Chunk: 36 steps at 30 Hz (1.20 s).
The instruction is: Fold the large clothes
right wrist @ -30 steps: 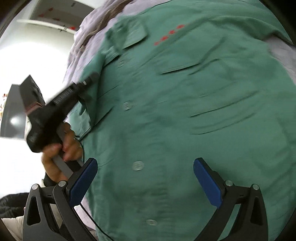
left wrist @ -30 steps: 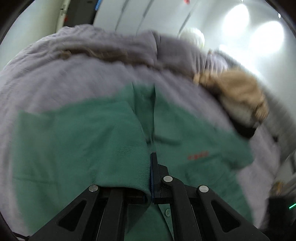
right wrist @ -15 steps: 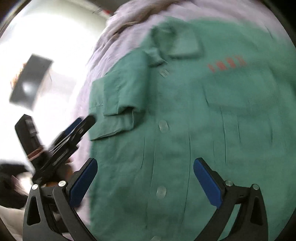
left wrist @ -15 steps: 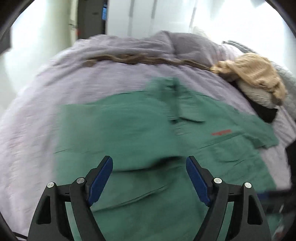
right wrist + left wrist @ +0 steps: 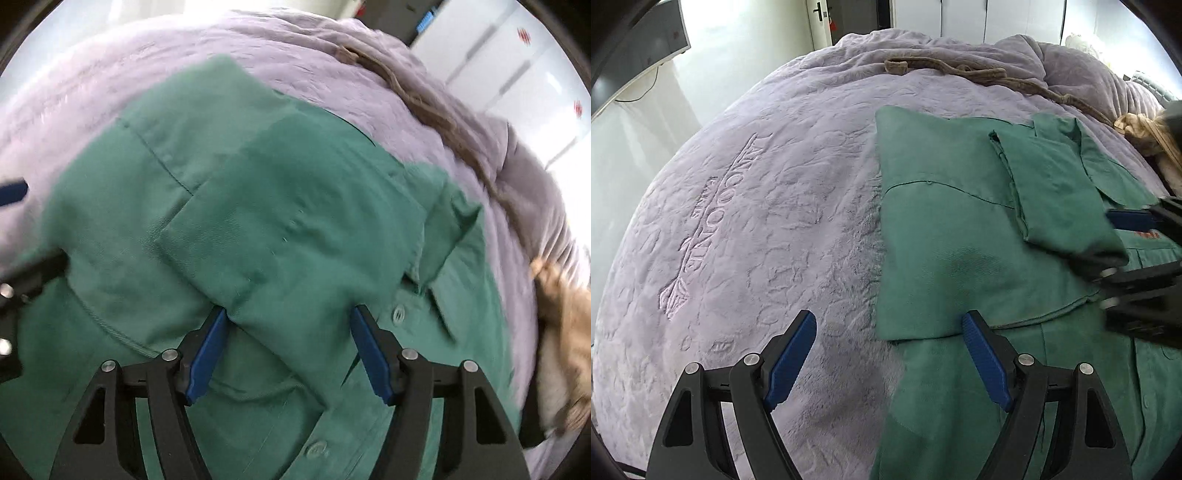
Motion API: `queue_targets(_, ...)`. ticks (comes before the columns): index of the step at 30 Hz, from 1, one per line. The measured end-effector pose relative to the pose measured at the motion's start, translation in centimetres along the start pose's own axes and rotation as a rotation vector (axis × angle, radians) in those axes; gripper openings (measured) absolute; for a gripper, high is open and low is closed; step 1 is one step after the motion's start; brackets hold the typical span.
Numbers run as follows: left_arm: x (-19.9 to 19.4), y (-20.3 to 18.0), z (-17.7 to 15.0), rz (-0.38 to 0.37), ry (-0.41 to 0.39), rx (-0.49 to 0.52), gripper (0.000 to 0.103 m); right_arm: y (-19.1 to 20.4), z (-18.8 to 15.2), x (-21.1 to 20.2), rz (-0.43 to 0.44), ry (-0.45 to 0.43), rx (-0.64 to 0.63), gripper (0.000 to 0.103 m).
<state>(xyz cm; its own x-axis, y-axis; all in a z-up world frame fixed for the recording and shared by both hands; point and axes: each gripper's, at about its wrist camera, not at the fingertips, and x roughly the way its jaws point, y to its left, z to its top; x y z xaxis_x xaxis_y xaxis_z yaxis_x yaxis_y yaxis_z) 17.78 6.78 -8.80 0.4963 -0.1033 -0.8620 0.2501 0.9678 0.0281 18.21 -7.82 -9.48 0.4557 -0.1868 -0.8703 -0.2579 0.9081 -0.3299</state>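
1. Green shirt (image 5: 953, 236) spread flat on a lilac bed cover (image 5: 768, 206), buttons up, one side panel and a short sleeve (image 5: 291, 236) folded in over the front.
2. Embossed lettering on the bed cover, in large capitals, only partly legible; looks like "LANCOME", not certain.
3. Small red writing (image 5: 1148, 233) on the shirt chest, too small and blurred to read.
4. Left gripper (image 5: 886, 354) wide open, nothing held; one blue pad over the bare cover, the other at the shirt's folded edge.
5. Right gripper (image 5: 288, 350) closing, the folded sleeve end between its pads; pads not seen pressing.
6. Tan knitted garment (image 5: 561, 295) beside the shirt collar.
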Motion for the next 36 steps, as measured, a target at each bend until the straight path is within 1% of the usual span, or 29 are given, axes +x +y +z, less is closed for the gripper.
queue_targets(1, 0.2, -0.2, 0.0, 0.000, 0.001, -0.005, 0.082, -0.2, -0.1, -0.1, -0.014, -0.018, 0.002, 0.048)
queue_targets(2, 0.5, -0.2, 0.1, -0.002, 0.006, -0.015, 0.082, -0.8, -0.1, -0.3, -0.037, -0.030, 0.027, 0.002)
queue_targets(3, 0.7, -0.2, 0.0, -0.006, 0.012, -0.028, 0.082, -1.8, -0.1, -0.5, -0.049, -0.040, 0.076, 0.004)
queue_targets(4, 1.0, 0.0, 0.0, -0.012, 0.017, -0.044, 0.082, -3.5, -0.2, -1.1, -0.005, -0.065, 0.177, 0.003)
queue_targets(5, 1.1, 0.1, -0.1, -0.020, 0.019, -0.058, 0.082, -6.4, -0.9, -1.5, 0.057, -0.075, 0.334, 0.003)
queue_targets(6, 1.1, 0.1, -0.3, -0.025, 0.019, -0.065, 0.082, -7.9, -1.3, -1.4, 0.084, -0.073, 0.427, 0.004)
queue_targets(7, 0.9, 0.0, -0.5, -0.027, 0.018, -0.065, 0.082, -10.0, -2.4, -1.4, 0.134, -0.075, 0.553, 0.003)
queue_targets(9, 0.9, -0.1, -0.6, -0.026, 0.017, -0.057, 0.082, -14.1, -5.8, -0.2, 0.282, -0.055, 0.826, 0.004)
queue_targets(10, 1.0, -0.2, -0.6, -0.027, 0.018, -0.052, 0.082, -14.9, -7.1, 0.3, 0.327, -0.039, 0.901, 0.004)
queue_targets(11, 1.0, -0.2, -0.5, -0.028, 0.019, -0.050, 0.082, -15.8, -8.7, 1.2, 0.402, -0.025, 1.001, 0.004)
queue_targets(13, 1.1, -0.2, -0.4, -0.040, 0.022, -0.045, 0.082, -16.6, -11.4, 2.8, 0.519, 0.007, 1.141, 0.007)
queue_targets(14, 1.1, -0.2, -0.4, -0.041, 0.025, -0.043, 0.082, -16.8, -12.2, 3.1, 0.546, 0.011, 1.186, 0.013)
queue_targets(15, 0.9, -0.1, -0.4, -0.040, 0.028, -0.040, 0.082, -17.0, -13.0, 3.4, 0.564, 0.015, 1.230, 0.023)
queue_targets(16, 0.6, 0.2, -0.3, -0.041, 0.033, -0.040, 0.082, -17.2, -13.9, 3.5, 0.585, 0.012, 1.276, 0.030)
queue_targets(17, 0.3, 0.3, -0.1, -0.045, 0.037, -0.044, 0.082, -17.4, -14.7, 3.4, 0.594, 0.004, 1.322, 0.042)
queue_targets(18, 0.0, 0.5, 0.2, -0.049, 0.034, -0.048, 0.082, -17.5, -15.5, 3.2, 0.600, -0.009, 1.359, 0.047)
queue_targets(21, -1.3, 1.8, 1.3, -0.065, 0.004, -0.077, 0.082, -18.4, -16.9, 2.8, 0.586, -0.040, 1.420, 0.047)
queue_targets(23, -1.3, 2.7, 2.0, -0.061, 0.003, -0.096, 0.082, -19.0, -17.4, 2.2, 0.582, -0.057, 1.441, 0.047)
queue_targets(24, -1.1, 3.1, 2.4, -0.061, 0.007, -0.106, 0.082, -18.7, -17.3, 1.6, 0.596, -0.067, 1.440, 0.047)
queue_targets(27, -0.2, 4.2, 3.7, -0.051, 0.015, -0.137, 0.082, -18.7, -16.9, 1.5, 0.654, -0.073, 1.415, 0.047)
queue_targets(29, 0.3, 4.5, 4.2, -0.069, 0.023, -0.158, 0.082, -18.8, -16.6, 2.1, 0.658, -0.065, 1.394, 0.048)
queue_targets(30, 0.8, 4.6, 4.7, -0.089, 0.033, -0.175, 0.082, -19.0, -16.3, 2.5, 0.655, -0.058, 1.394, 0.048)
queue_targets(33, 2.3, 4.8, 5.7, -0.149, 0.071, -0.208, 0.082, -19.2, -16.4, 4.0, 0.666, -0.040, 1.459, 0.047)
queue_targets(34, 2.9, 4.8, 6.1, -0.158, 0.082, -0.220, 0.082, -19.2, -16.7, 4.4, 0.682, -0.031, 1.492, 0.045)
queue_targets(35, 3.2, 4.8, 6.5, -0.159, 0.087, -0.234, 0.082, -19.2, -16.8, 4.7, 0.704, -0.027, 1.514, 0.021)
queue_targets(36, 3.2, 4.7, 6.7, -0.158, 0.083, -0.246, 0.082, -19.2, -16.6, 4.6, 0.707, -0.018, 1.499, 0.001)
